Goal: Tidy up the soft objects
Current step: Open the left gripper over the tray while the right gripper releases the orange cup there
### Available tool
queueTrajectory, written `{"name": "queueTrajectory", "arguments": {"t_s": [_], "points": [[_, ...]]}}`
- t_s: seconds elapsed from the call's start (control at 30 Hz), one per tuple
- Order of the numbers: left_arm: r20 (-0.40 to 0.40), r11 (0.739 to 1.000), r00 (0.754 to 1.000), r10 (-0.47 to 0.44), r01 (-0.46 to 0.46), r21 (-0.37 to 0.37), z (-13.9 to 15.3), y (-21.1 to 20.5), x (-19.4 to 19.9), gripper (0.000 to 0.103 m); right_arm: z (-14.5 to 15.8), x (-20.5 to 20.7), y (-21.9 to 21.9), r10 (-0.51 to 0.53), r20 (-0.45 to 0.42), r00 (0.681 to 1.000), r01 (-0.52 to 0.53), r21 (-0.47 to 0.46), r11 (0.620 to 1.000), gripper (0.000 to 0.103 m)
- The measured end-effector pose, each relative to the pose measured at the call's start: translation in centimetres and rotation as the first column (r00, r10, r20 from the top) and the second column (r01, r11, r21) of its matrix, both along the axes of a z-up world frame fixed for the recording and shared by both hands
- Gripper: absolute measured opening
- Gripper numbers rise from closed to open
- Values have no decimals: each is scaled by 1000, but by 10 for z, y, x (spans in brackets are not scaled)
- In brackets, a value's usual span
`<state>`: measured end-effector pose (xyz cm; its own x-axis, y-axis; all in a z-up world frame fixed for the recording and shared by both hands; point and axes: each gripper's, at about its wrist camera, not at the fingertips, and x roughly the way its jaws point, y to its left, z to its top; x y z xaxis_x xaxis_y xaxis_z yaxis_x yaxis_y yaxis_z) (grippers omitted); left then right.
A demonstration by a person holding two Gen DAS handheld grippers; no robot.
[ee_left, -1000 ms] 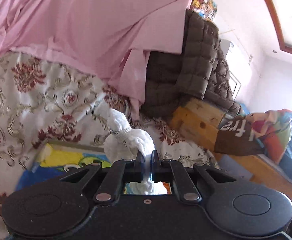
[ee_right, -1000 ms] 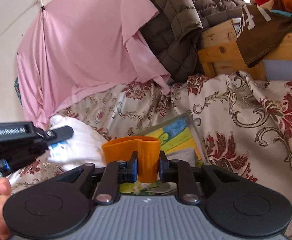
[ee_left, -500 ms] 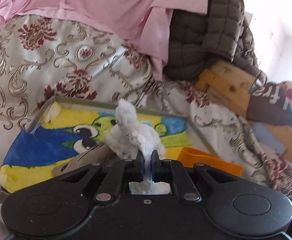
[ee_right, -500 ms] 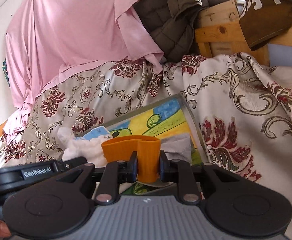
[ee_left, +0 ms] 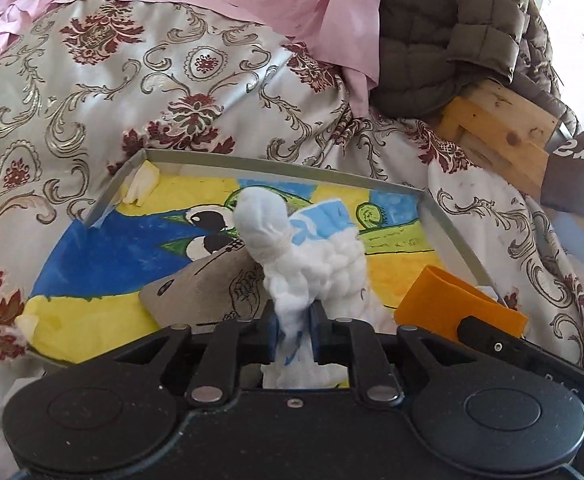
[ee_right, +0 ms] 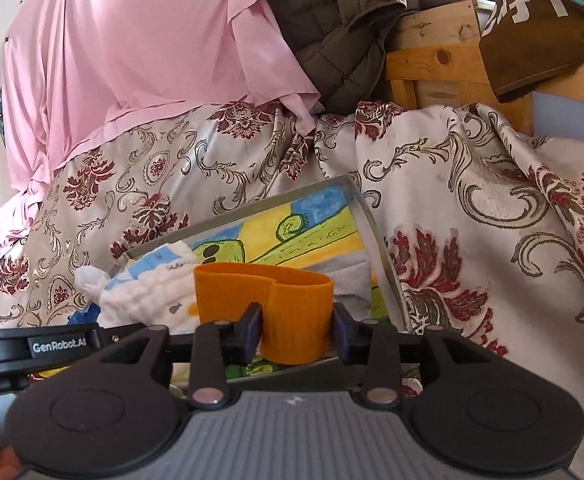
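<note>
My left gripper is shut on a white crinkled cloth with a blue patch, held over a shallow grey tray whose floor is a yellow, blue and green cartoon picture. A grey printed cloth lies in the tray. My right gripper has its jaws slightly parted around an orange band, which sits between the pads at the tray's near right; the band also shows in the left wrist view. The white cloth shows in the right wrist view.
The tray rests on a floral satin bedspread. A pink sheet hangs behind, with a brown quilted jacket over a wooden frame and a brown garment at the right.
Both grippers have come down toward the tray. The right jaws have widened around the orange band. The left gripper keeps its hold on the white cloth.
</note>
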<state>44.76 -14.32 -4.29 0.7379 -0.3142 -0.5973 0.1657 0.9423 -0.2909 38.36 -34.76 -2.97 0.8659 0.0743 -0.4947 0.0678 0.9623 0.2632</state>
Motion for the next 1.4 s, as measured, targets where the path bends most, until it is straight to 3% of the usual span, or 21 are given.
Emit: {"name": "queueTrajectory", "arguments": {"t_s": [0.23, 0.43, 0.53, 0.73, 0.87, 1.07, 1.17, 1.4], "points": [[-4, 1000, 1000, 14, -14, 3, 5, 5, -14, 25, 7, -9, -3, 3, 15, 1000, -3, -10, 1000, 62], [30, 999, 999, 37, -36, -11, 18, 11, -34, 40, 21, -31, -5, -10, 69, 998, 13, -45, 999, 83], [61, 999, 997, 39, -38, -15, 28, 13, -49, 47, 30, -48, -8, -16, 109, 994, 21, -44, 999, 88], [155, 998, 986, 58, -58, -5, 55, 16, -88, 70, 57, -87, -6, -1, 213, 977, 14, -63, 998, 100], [220, 998, 974, 53, -55, 4, 74, 18, -119, 80, 73, -115, -3, 9, 279, 960, 9, -61, 998, 103], [290, 999, 956, 45, -43, -14, 97, 27, -167, 84, 82, -159, 3, -6, 354, 935, 26, -51, 998, 103], [323, 998, 945, 53, -45, -32, 104, 36, -191, 89, 83, -180, 8, 7, 365, 931, 13, -53, 998, 103], [349, 996, 934, 80, -62, -65, 105, 54, -242, 90, 79, -229, 28, 40, 383, 923, -10, -80, 997, 103]]}}
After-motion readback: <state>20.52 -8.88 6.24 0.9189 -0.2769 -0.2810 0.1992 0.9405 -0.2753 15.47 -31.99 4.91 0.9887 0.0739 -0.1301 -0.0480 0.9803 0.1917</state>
